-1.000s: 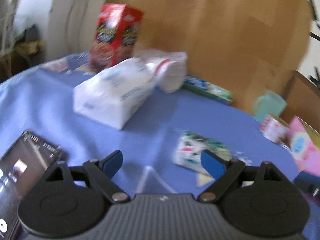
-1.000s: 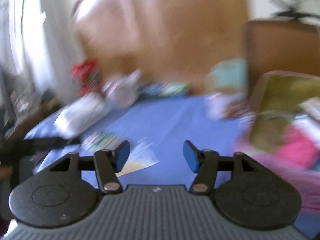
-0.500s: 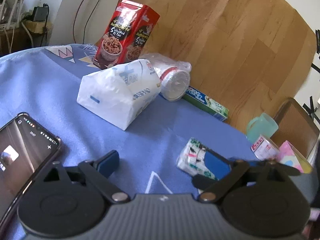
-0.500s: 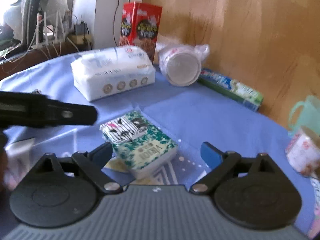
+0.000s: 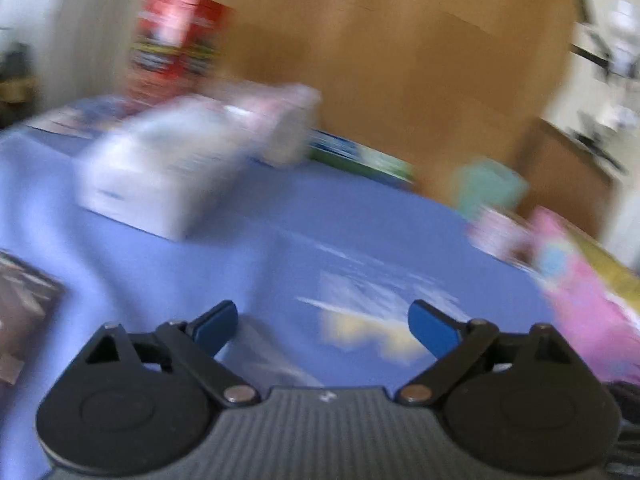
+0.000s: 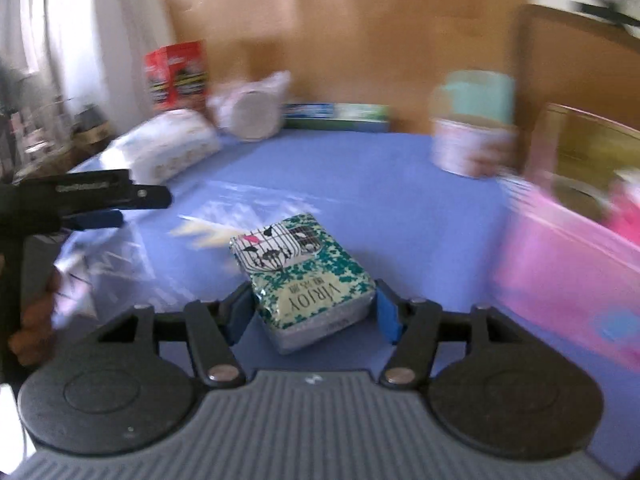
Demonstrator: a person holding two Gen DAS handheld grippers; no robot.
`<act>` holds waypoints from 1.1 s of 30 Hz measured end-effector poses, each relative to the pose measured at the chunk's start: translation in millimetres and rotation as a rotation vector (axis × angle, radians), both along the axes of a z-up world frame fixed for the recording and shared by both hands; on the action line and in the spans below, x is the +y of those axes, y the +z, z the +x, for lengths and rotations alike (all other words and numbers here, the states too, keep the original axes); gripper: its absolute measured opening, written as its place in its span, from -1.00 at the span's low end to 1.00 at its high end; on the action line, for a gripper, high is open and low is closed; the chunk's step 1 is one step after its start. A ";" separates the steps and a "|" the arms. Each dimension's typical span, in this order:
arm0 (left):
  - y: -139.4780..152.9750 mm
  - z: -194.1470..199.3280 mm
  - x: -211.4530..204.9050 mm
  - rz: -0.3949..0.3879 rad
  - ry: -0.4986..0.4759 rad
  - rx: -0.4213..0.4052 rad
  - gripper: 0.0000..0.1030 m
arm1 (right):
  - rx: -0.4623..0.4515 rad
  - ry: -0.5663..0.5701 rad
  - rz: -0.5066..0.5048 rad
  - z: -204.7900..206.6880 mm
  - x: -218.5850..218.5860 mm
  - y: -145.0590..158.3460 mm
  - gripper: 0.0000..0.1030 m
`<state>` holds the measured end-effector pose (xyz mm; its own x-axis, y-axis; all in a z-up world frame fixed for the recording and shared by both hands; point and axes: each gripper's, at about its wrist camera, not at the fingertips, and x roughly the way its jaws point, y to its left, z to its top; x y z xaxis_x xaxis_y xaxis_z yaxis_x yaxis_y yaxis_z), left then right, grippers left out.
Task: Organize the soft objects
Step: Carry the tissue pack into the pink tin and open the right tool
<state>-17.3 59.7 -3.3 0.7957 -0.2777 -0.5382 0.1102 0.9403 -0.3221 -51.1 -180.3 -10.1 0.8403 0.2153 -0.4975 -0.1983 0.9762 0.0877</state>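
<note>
Your right gripper [image 6: 314, 306] has just been closing on the green tissue pack [image 6: 306, 276] mid-tabletop; its fingers flank the pack, contact unclear. Your left gripper [image 5: 322, 326] gapes empty. Squeeze gently, then lift toward the right edge.

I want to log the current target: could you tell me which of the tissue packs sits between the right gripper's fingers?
The small green-patterned tissue pack, between the right gripper's fingers. The large white tissue pack lies at the table's far left, untouched.
</note>
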 end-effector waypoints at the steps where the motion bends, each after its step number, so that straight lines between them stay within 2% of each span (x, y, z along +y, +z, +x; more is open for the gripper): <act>1: -0.1 -0.7 -10.9 -0.043 -0.062 0.023 0.82 | -0.004 -0.004 0.010 -5.8 -3.8 -1.2 0.31; 2: -0.1 -0.6 -24.5 -0.089 -0.137 0.052 0.81 | -0.012 0.000 0.017 -11.8 -8.2 -2.1 0.40; 3: 0.0 -0.2 -36.2 -0.116 -0.193 0.074 0.80 | -0.013 0.003 0.016 -14.5 -9.0 -3.3 0.60; 5: -0.6 1.7 -53.9 -0.155 -0.278 0.111 0.78 | -0.016 0.004 0.013 -16.3 -9.5 -4.9 0.66; 7: -2.8 2.6 -68.3 -0.166 -0.318 0.144 0.73 | -0.016 0.010 0.017 -15.8 -10.2 -6.2 0.58; 8: -1.9 1.2 -75.3 -0.138 -0.319 0.138 0.67 | -0.023 0.021 0.010 -16.6 -9.5 -6.8 0.23; 10: -1.3 1.6 -89.5 -0.085 -0.353 0.148 0.06 | -0.034 0.035 0.004 -20.4 -10.8 -6.1 0.17; 13: 4.2 1.7 -100.8 -0.074 -0.374 0.163 0.01 | -0.062 0.032 0.043 -27.5 -16.5 -3.3 0.08; 20: 54.1 -3.6 -144.9 -0.044 -0.469 0.017 0.01 | -0.246 -0.076 0.089 -51.9 -47.8 25.8 0.07; 23: 73.7 1.9 -180.4 -0.004 -0.524 -0.032 0.09 | -0.303 -0.144 0.096 -54.4 -70.5 37.8 0.08; 24: 78.6 4.4 -193.1 0.006 -0.543 -0.049 0.21 | -0.317 -0.177 0.093 -53.1 -79.1 41.3 0.08; 26: 86.8 9.3 -219.8 0.047 -0.559 -0.109 0.60 | -0.324 -0.266 0.090 -42.2 -100.4 48.9 0.09; 27: 88.3 11.9 -230.0 0.086 -0.532 -0.143 0.90 | -0.322 -0.308 0.104 -34.3 -112.2 52.2 0.15; 28: 88.3 12.6 -241.0 0.134 -0.491 -0.182 0.94 | -0.320 -0.345 0.122 -25.1 -123.3 53.9 0.20; 29: 87.8 14.0 -249.6 0.184 -0.454 -0.216 0.94 | -0.309 -0.390 0.137 -9.9 -136.1 55.5 0.35; 30: 85.9 17.0 -257.2 0.234 -0.429 -0.230 0.94 | -0.282 -0.408 0.140 2.9 -144.4 56.3 0.61; 32: 82.5 18.4 -259.0 0.259 -0.386 -0.207 0.95 | -0.232 -0.451 0.155 20.5 -158.1 53.9 0.63; 33: 81.5 18.5 -253.8 0.232 -0.378 -0.196 0.95 | -0.220 -0.458 0.165 22.6 -161.5 52.5 0.63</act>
<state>1.2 -194.0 78.2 0.7546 -0.4573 -0.4705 0.4960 0.8670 -0.0473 -28.5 -341.8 42.4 0.9472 -0.1376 -0.2896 0.2141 0.9439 0.2514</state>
